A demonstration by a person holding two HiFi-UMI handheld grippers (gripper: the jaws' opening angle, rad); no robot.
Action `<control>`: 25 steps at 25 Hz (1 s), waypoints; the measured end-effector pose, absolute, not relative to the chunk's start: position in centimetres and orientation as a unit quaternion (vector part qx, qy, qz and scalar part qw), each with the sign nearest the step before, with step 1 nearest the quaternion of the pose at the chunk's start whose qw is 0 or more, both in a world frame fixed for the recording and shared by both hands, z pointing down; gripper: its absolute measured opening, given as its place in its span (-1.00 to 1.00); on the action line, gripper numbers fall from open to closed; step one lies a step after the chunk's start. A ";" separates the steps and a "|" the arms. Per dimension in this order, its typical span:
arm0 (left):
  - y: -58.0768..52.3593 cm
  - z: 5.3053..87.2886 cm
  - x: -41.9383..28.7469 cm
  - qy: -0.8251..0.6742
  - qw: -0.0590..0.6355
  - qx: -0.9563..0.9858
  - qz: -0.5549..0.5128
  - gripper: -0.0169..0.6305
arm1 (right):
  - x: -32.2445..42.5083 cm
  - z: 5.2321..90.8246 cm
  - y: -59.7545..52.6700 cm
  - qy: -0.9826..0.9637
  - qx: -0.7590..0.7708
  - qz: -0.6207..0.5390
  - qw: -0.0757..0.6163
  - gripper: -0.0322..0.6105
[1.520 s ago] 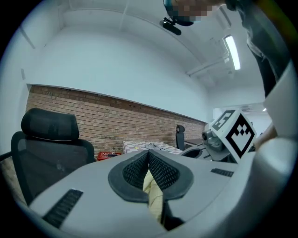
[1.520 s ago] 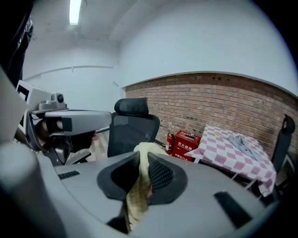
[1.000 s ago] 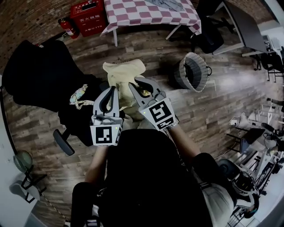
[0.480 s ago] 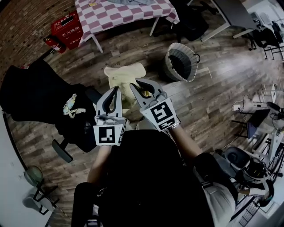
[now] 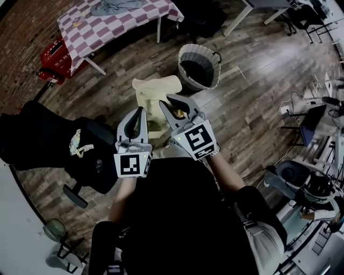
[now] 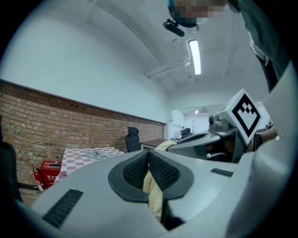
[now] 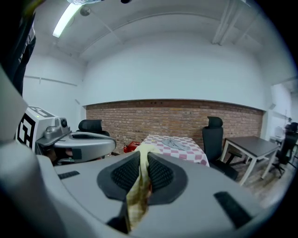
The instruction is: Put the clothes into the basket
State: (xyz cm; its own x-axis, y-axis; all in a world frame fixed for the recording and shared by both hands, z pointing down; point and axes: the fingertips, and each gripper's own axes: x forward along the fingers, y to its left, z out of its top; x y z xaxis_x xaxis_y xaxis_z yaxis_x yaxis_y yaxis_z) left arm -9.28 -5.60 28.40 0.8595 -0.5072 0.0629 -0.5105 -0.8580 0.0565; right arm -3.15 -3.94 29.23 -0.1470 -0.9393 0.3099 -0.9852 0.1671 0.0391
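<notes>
A pale yellow garment (image 5: pixel 153 96) hangs between both grippers, held up above the wooden floor. My left gripper (image 5: pixel 142 110) is shut on one edge of it; in the left gripper view the yellow cloth (image 6: pixel 151 183) is pinched between the black pads. My right gripper (image 5: pixel 164 103) is shut on the other edge, and the right gripper view shows the cloth (image 7: pixel 138 188) squeezed between its pads. The round grey woven basket (image 5: pixel 208 80) stands on the floor just beyond and to the right of the garment. It looks dark inside.
A table with a red-and-white checked cloth (image 5: pixel 102 29) stands at the back left, a grey garment (image 5: pixel 115 6) on it. A black office chair (image 5: pixel 48 139) with a small patterned cloth (image 5: pixel 75 142) is at the left. Red boxes (image 5: pixel 52 53) sit by the brick wall; desks and chairs stand at the right.
The whole view has swung: the basket and checked table have slid left and the basket sits closer to the garment. Both grippers keep their hold on the yellow garment.
</notes>
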 end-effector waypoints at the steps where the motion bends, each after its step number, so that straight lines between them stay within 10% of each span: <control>1: -5.2 28.4 -8.5 -0.259 0.035 0.965 0.023 -0.91 | -2.2 29.3 -3.4 -0.747 0.646 0.088 0.131 -0.75; 25: 0.5 28.9 8.2 -0.069 0.033 0.996 0.037 -0.91 | 15.6 29.6 6.4 -0.571 0.803 0.126 0.113 -0.75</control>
State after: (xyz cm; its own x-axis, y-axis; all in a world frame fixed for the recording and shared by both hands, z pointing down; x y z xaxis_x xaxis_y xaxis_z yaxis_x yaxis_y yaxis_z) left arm 8.23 0.54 28.88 0.9879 -0.1346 0.0773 -0.1394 -0.9884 0.0601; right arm 15.65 6.39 29.60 0.3167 -0.8885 0.3321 -0.9457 -0.3229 0.0378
